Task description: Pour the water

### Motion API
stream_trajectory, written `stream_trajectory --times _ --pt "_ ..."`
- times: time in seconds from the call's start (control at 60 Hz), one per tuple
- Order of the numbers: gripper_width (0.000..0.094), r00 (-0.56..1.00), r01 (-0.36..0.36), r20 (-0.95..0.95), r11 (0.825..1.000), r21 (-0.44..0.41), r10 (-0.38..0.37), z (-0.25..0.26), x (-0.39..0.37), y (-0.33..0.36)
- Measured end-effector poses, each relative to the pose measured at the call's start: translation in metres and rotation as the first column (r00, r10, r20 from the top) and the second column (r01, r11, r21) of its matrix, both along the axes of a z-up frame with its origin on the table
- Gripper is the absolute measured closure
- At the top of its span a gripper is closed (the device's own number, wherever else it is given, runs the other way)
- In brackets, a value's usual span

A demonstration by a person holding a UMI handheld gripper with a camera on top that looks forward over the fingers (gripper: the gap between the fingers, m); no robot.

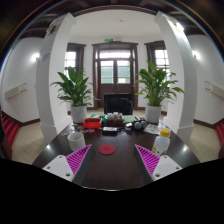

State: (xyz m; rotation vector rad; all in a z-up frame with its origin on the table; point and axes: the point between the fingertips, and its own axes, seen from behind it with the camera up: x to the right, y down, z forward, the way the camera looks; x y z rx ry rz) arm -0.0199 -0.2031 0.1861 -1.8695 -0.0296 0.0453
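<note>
The gripper (108, 162) is held open above a dark table (110, 172), nothing between its pads. A red coaster (107, 149) is seen just ahead, a bottle (163, 138) to the right.

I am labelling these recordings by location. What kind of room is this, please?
Probably an office lobby or lounge. A dark table stands ahead of the open gripper, two large potted plants flank a chair, and glass doors lie beyond.

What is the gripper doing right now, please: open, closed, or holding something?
Gripper: open, holding nothing; its fingers hang apart above the dark table.
</note>
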Motion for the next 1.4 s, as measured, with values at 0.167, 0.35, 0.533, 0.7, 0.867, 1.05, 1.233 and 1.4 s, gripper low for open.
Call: stream_trajectory --times 0.167,0.35,0.533,0.7,0.867,1.05,1.233,1.4 --pt "0.0085 0.998 0.051 0.025 0.999 0.019 -0.051 -0.046 0.044 0.000" --pt "0.0090 0.986 0.166 -0.005 0.983 0.082 -0.166 -0.089 0.131 0.015" --pt "0.0082 0.980 0.198 -0.004 0.973 0.116 -0.199 -0.093 0.181 0.063" --pt "0.0081 0.974 0.224 -0.001 0.967 0.125 -0.225 -0.103 0.211 0.110" --pt "0.0154 0.978 0.211 -0.029 0.971 0.116 -0.209 -0.110 0.215 0.142" --pt "0.0388 0.983 0.174 0.033 0.974 0.148 -0.180 -0.104 0.208 0.150" --pt "0.0535 0.979 0.169 0.087 0.973 0.155 -0.184 -0.104 0.205 0.151" --pt "0.0538 0.977 0.176 0.093 0.975 0.135 -0.190 -0.105 0.207 0.149"
